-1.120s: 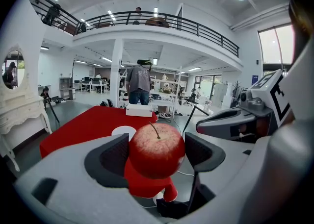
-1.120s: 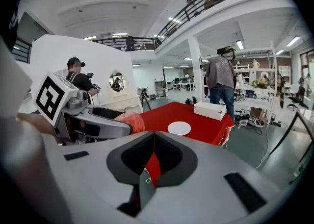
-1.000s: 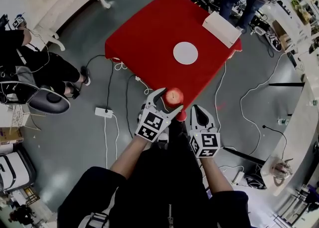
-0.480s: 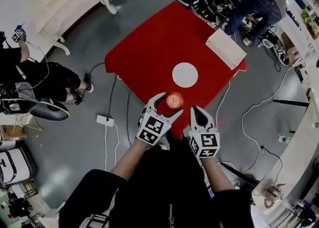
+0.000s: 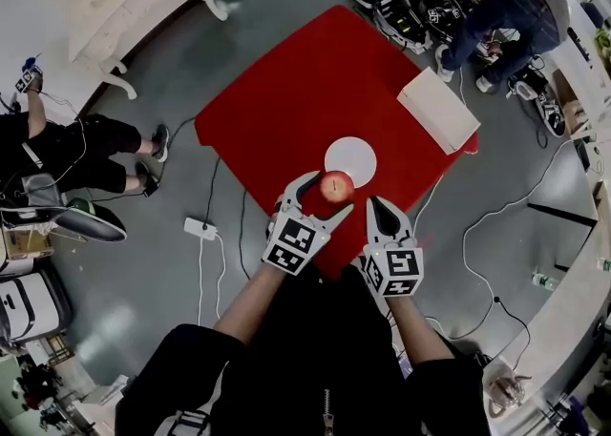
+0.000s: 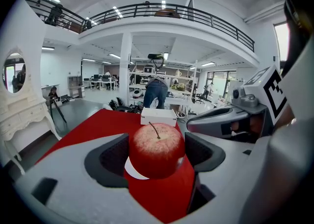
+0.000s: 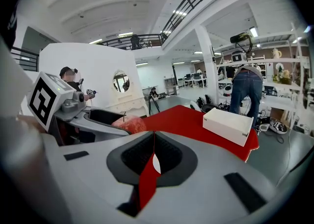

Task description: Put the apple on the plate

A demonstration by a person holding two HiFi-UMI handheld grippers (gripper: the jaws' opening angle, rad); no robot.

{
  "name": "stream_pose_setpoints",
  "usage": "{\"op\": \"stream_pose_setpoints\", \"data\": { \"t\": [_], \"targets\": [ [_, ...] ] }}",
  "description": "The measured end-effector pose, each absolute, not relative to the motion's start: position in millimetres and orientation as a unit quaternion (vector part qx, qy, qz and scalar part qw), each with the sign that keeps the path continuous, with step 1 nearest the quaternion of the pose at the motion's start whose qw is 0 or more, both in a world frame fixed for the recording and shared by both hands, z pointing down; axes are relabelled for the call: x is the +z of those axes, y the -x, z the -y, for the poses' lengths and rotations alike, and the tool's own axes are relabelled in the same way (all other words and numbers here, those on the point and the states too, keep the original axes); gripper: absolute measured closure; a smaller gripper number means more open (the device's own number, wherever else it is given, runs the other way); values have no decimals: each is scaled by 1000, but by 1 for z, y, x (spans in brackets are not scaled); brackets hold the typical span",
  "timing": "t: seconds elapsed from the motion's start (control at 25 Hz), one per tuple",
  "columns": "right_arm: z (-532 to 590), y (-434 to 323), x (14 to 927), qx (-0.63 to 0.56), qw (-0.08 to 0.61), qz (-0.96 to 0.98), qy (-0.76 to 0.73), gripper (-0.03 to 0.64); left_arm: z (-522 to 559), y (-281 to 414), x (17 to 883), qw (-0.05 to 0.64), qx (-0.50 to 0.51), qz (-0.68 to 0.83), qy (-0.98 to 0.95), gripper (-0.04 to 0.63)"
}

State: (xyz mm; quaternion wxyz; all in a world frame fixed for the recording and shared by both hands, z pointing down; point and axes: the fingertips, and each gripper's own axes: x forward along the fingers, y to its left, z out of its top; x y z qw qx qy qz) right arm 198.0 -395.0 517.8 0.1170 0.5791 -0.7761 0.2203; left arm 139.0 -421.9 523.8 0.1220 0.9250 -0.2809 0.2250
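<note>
A red apple (image 5: 336,186) (image 6: 156,150) with a short stem is clamped between the jaws of my left gripper (image 5: 326,193) (image 6: 156,153). It hangs in the air at the near edge of the white plate (image 5: 351,159), which lies on the red table (image 5: 286,100); a sliver of the plate (image 6: 131,169) shows under the apple. My right gripper (image 5: 381,217) (image 7: 153,155) is beside the left one, shut and empty, over the table's near corner. The apple (image 7: 128,124) also shows left of it in the right gripper view.
A white box (image 5: 438,110) (image 7: 229,125) sits at the table's far right corner. A person (image 5: 506,5) bends over gear behind the table. Another seated person (image 5: 67,153) is at left. Cables and a power strip (image 5: 200,228) lie on the grey floor.
Both grippers have moved forward over the table; the held apple has gone from the table's near corner up to the plate's near edge.
</note>
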Motion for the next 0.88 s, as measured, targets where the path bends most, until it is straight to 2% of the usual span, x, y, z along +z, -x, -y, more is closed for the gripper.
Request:
{"op": "stream_pose_setpoints", "data": {
  "t": [0.88],
  "targets": [
    [443, -217, 553, 252, 129, 747, -602, 604, 484, -165, 559, 116, 246, 242, -931, 233]
  ]
}}
